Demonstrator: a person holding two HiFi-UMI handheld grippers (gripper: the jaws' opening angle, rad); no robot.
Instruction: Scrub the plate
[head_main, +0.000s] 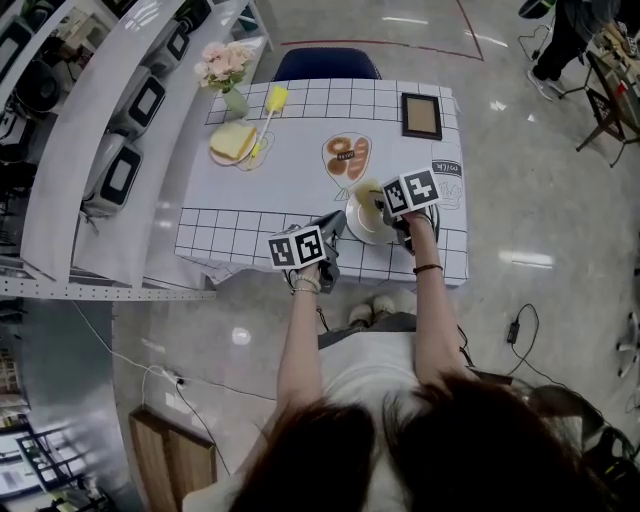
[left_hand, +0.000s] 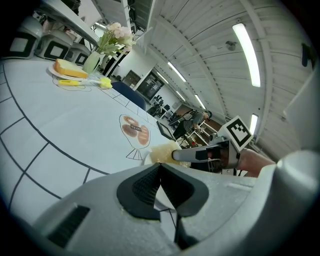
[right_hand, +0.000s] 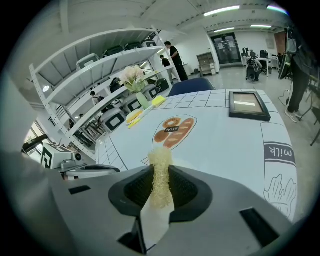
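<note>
Scrubber (right_hand: 160, 172) in right claw (right_hand: 160, 192)

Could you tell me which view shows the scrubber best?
The right gripper view: the scrubber sits centre frame, clamped between the right gripper's jaws. The left gripper view shows a yellow lump at that gripper's tip; the head view, just a yellowish patch over the plate.

Counter (head_main: 300, 175) under grid-edged cloth: plate (head_main: 360, 228) near right, picture frame (head_main: 421, 115) far right, flower vase (head_main: 236, 100), yellow brush (head_main: 272, 103) and small plate (head_main: 232, 147) far left.
</note>
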